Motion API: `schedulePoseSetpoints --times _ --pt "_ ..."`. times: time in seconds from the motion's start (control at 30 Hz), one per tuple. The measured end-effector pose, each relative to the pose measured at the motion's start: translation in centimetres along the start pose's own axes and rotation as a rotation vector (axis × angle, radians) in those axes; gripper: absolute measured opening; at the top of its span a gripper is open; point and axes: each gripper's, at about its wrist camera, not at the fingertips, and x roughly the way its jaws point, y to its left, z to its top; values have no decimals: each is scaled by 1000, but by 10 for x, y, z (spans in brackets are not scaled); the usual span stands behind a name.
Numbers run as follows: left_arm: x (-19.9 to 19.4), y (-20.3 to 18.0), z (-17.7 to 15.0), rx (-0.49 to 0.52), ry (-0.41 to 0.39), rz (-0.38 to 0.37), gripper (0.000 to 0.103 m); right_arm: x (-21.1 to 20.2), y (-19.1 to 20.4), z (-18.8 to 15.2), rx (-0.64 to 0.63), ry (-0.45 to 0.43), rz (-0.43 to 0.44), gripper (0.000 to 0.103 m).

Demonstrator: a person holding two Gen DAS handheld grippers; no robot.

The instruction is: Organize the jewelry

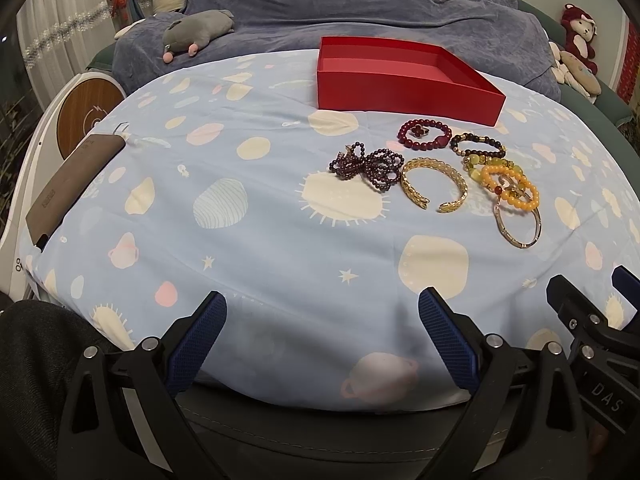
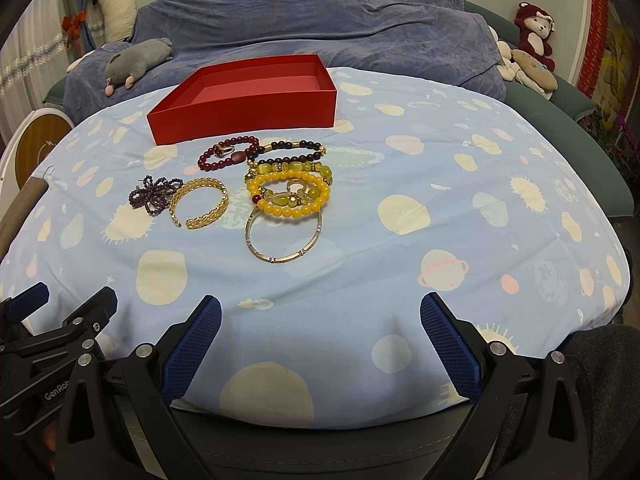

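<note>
Both grippers, left (image 1: 322, 336) and right (image 2: 320, 340), hang wide apart and empty at the table's (image 2: 460, 184) near edge. The bracelets (image 2: 256, 192) lie mid-table, just before the empty red box (image 2: 244, 100), ahead-left of the right gripper, which looks nearer.

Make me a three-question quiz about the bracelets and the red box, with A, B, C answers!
1. Where is the red box?
A. Behind the bracelets
B. On top of the bracelets
C. Held in a claw

2. What colour is the open cuff bracelet?
A. Blue
B. Gold
C. White

3. How are the left claw and right claw?
A. Both squeezing bracelets
B. One holding the box
C. Both open, holding nothing

Answers: 1 A, the box sits farther back on the blue space-print sheet than the jewelry. 2 B, the cuff shines gold beside the dark purple bead cluster. 3 C, the blue fingers are spread wide with only sheet between them.
</note>
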Motion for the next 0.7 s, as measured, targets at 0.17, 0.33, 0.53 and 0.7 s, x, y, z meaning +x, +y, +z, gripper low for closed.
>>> schedulePoseSetpoints --times 0.17,0.33,0.53,0.7 --pt "1 1 1 -2 0 3 92 0 0 0 0 -1 0 96" --pt "1 1 0 -2 0 3 92 0 0 0 -1 1 1 96" --pt "1 1 0 -2 0 3 92 0 0 0 0 -1 0 96" --pt "1 1 -1 -1 -1 2 92 0 0 0 0 -1 0 96"
